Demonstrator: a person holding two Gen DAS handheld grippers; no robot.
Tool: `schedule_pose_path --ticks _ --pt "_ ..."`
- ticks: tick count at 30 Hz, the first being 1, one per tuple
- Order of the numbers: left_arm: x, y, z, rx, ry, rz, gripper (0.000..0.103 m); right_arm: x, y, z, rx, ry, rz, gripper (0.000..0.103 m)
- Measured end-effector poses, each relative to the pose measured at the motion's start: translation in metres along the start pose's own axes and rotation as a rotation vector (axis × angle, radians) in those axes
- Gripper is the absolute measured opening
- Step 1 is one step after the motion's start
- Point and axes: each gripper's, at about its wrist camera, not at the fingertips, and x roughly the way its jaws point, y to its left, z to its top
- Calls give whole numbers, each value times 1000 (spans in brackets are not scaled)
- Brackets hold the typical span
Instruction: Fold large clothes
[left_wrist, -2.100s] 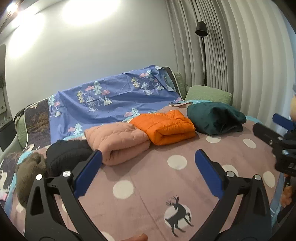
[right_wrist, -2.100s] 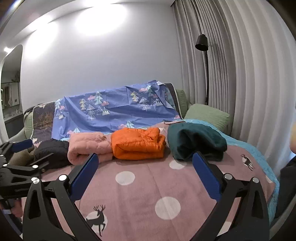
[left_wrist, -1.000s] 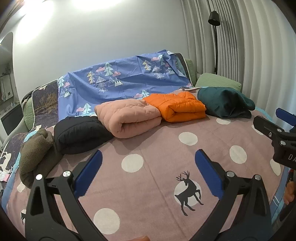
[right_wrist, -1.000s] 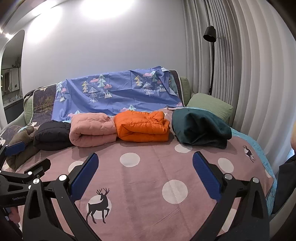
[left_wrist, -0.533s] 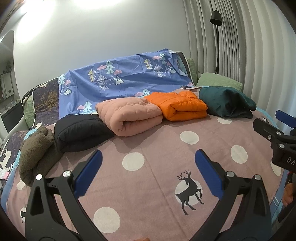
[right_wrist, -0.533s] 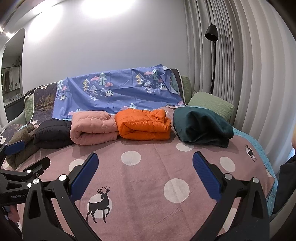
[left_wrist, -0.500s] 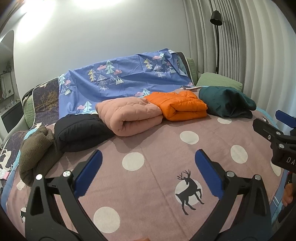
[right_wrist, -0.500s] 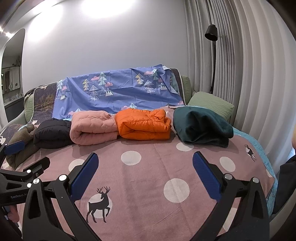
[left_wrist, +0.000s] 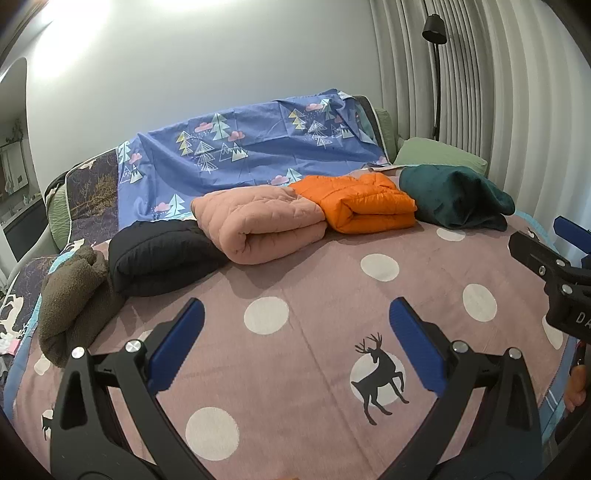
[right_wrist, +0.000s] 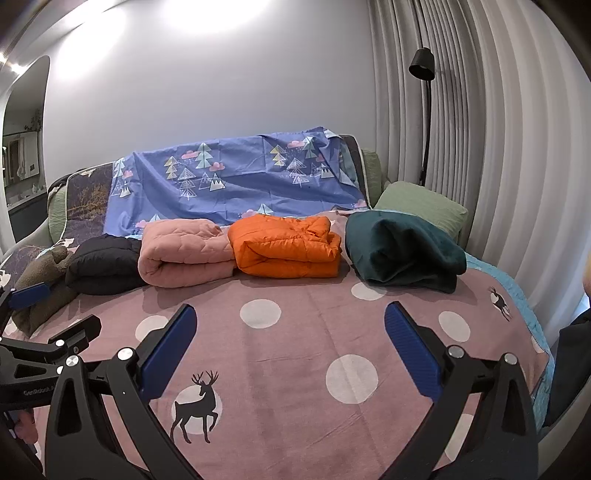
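Hovering both hand-held grippers over the bed (left_wrist: 317, 266), empty, with the folded row ahead of me.

My left hand-held gripper (left_wrist: 295, 332) and right hand-held gripper (right_wrist: 288, 332) are both spread wide and hold nothing. Ahead of them, near the bed's far edge, lie a brown fleece (left_wrist: 70, 295) far left, a black jacket (left_wrist: 162, 254), a pink quilted piece (left_wrist: 255, 225), an orange jacket (left_wrist: 365, 203) and a green garment (right_wrist: 399, 251) far right, each touching its neighbour. All look folded already, so I judge the step is to fetch another garment or stop. I should stay over the bare spread below my fingers and not nudge the row. Beyond it hangs a blue sheet (right_wrist: 236, 181); a pillow (right_wrist: 421, 203), lamp (right_wrist: 424, 110) and curtain (right_wrist: 498, 147) stand to the right.
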Motion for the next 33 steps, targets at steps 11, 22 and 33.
schedule_pose_path --ticks 11,22,33 --pt "2 0 -1 1 12 8 101 1 0 1 -12 4 5 102" --pt "3 0 -2 2 15 21 101 5 0 -2 -24 12 9 102" --pt "4 0 -5 3 25 13 101 7 -2 -4 -20 24 9 102"
